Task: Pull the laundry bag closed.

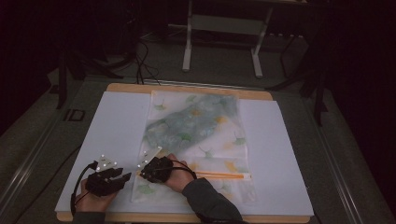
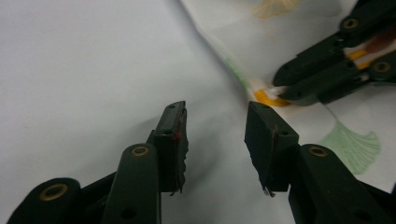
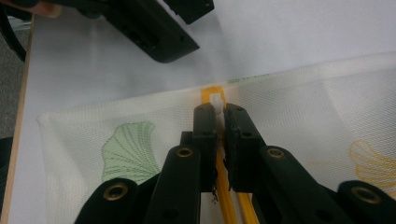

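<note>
High view: we see a mesh zipper bag (image 1: 196, 140) lying flat on the white sheet (image 1: 112, 140) that covers the table (image 1: 187, 88).

Our right hand-held gripper (image 1: 140, 171) sits at the bag's near left edge, and in the right gripper view its jaws are closed on the white zipper pull (image 3: 216, 103) at the end of the orange zipper (image 1: 224, 175). Our left hand-held gripper (image 1: 123, 179) rests just beside it on the white sheet, off the bag; in the left gripper view its jaws stand apart with nothing between them, pointing toward the zipper's end.
</note>
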Motion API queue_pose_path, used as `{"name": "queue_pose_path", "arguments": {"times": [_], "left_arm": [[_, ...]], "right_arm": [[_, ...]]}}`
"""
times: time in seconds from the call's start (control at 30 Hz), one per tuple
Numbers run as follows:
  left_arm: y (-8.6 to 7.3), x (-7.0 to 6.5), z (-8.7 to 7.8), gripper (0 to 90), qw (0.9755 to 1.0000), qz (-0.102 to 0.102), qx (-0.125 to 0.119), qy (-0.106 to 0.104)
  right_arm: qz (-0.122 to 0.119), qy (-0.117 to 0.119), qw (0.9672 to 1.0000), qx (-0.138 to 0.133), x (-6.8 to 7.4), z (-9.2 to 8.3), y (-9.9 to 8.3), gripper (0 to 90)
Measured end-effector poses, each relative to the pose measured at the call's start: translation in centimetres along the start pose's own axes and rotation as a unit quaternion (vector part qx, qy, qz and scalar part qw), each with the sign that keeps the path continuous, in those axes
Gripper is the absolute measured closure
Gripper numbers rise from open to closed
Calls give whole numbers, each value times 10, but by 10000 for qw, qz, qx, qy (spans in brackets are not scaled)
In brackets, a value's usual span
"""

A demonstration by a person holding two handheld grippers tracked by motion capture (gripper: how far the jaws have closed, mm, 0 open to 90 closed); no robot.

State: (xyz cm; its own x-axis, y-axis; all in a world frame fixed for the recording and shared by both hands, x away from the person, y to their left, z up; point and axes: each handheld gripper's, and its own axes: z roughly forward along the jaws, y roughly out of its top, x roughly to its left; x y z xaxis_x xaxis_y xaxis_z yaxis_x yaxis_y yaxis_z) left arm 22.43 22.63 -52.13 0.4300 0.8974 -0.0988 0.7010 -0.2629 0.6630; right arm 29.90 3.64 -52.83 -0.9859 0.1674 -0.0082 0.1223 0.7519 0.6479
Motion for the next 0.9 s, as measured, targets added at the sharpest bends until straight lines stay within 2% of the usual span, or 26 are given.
{"name": "queue_pose_path", "arguments": {"times": [0.33,0.6,0.9], "left_arm": [[2,-6,1,604,9991,0,70,-417],[4,-10,8,601,9985,29,143,-526],[7,-12,5,595,9982,28,39,-590]], "right_arm": [[-38,-40,10000,-11,0,-2,0,841],[-109,-132,9998,36,1,-5,1,841],[-130,-184,9997,31,0,-7,1,841]]}}
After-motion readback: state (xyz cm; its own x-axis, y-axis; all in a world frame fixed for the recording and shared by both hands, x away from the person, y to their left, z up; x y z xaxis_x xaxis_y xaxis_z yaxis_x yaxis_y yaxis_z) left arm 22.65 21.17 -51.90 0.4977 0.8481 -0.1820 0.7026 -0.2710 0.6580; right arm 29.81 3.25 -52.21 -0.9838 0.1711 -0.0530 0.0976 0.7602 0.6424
